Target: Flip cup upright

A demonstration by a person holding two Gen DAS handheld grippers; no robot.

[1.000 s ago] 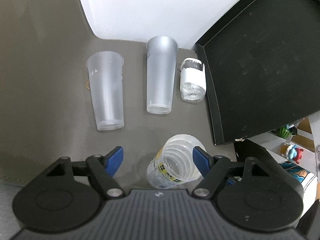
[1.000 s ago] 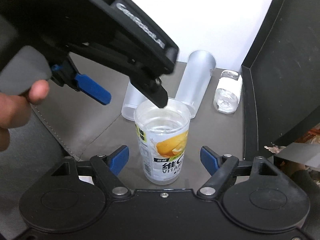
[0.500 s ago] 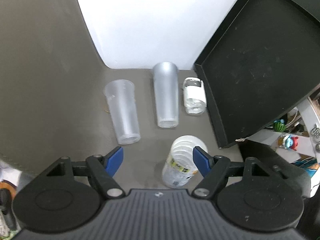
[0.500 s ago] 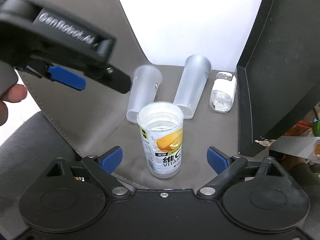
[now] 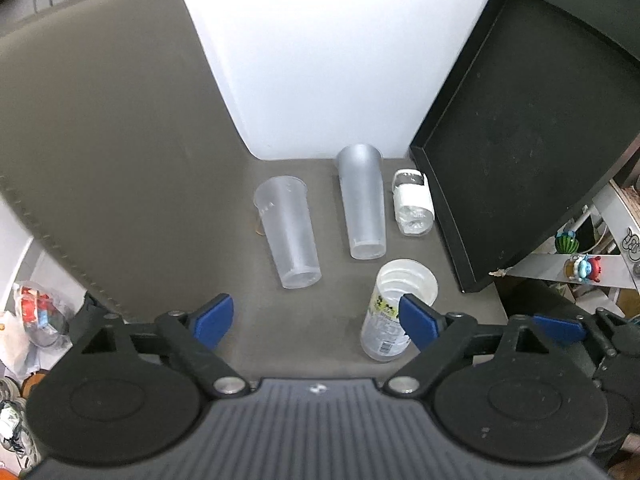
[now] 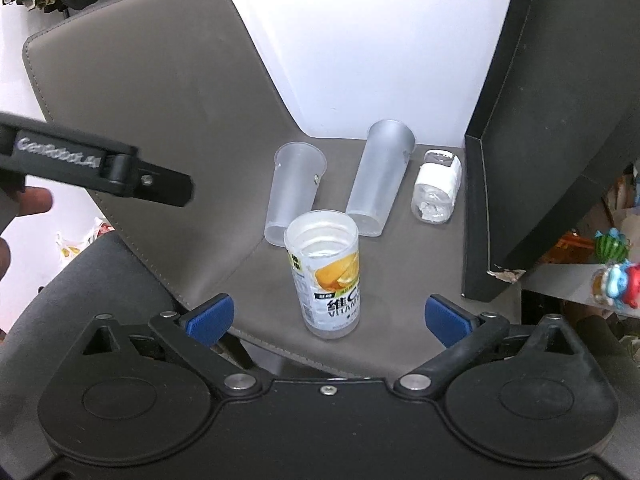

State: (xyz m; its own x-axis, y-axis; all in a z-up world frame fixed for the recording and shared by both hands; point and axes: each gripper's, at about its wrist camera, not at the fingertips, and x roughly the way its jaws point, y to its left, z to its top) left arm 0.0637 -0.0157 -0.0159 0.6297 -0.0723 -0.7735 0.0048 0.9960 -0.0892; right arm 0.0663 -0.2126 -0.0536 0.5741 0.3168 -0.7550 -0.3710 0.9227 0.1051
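I hold both grippers raised above the grey mat (image 6: 192, 128), each released and grasping nothing. My left gripper (image 5: 316, 320) has its blue fingers (image 5: 212, 318) spread wide; my right gripper (image 6: 328, 318) is spread likewise, and the left tool's black body crosses its view at the left.

Landmark: the printed cup (image 6: 325, 274), standing upright on the mat with its mouth up. It is clear plastic with a yellow fruit label; I cannot tell whether it holds liquid.

Just beyond the cup stands a clear tumbler (image 6: 294, 194), mouth up, nothing visible inside. Beyond the cup and to the right stands a frosted tumbler (image 6: 378, 182), also mouth up. Right of that lies a small bottle (image 6: 438, 186) with a white label, on its side, beside a black tray (image 6: 560, 128) propped on edge.
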